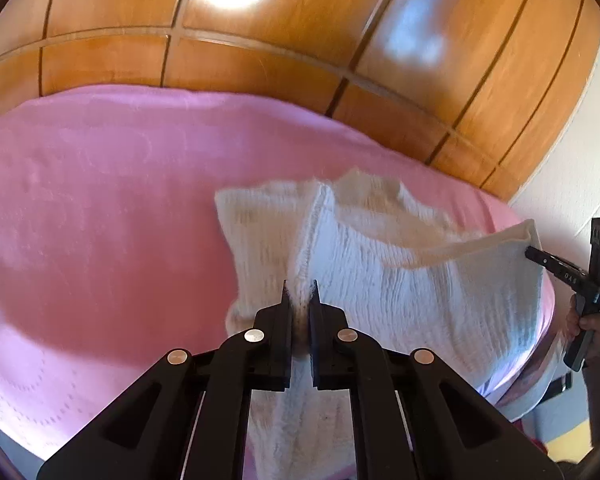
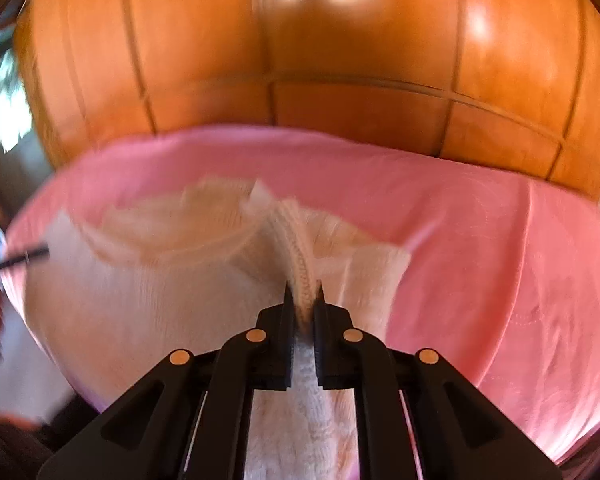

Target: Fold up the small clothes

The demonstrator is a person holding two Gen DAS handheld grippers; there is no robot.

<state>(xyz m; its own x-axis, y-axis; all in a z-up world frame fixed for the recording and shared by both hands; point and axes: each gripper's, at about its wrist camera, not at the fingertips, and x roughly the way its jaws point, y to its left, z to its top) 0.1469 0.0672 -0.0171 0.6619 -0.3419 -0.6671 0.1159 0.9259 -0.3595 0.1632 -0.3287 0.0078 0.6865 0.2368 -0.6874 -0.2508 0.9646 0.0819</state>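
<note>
The left gripper (image 1: 300, 290) is clamping its jaws on a ribbed edge of the white knit garment (image 1: 380, 276), the cloth bunching up between the two black fingers at lower centre of the left wrist view. The right gripper (image 2: 304, 294) is doing the same in its own view, its jaws pinching a thick knitted seam of the garment (image 2: 172, 292), which is running up and away from the fingertips.

Both grippers are pointing forward and slightly downward over the bed, holding the garment lifted so that it is hanging and draping across the pink bedspread (image 1: 100, 208). In the left wrist view the cloth is filling the centre and right of the frame, and its far upper corner is stretching toward the right edge.

There, only the left wrist view is showing the other tool from outside: the right gripper (image 1: 534, 250) is biting that corner, with the person's hand (image 1: 590, 326) wrapping around its handle at the right edge. The right wrist view is blurred; at its left edge a thin black finger is touching the garment's corner, too smeared to read further. The pink bedspread (image 2: 480, 240) is spreading to the right there. Glossy wooden panelling (image 1: 260, 40) is rising behind the bed in both views (image 2: 340, 60).
</note>
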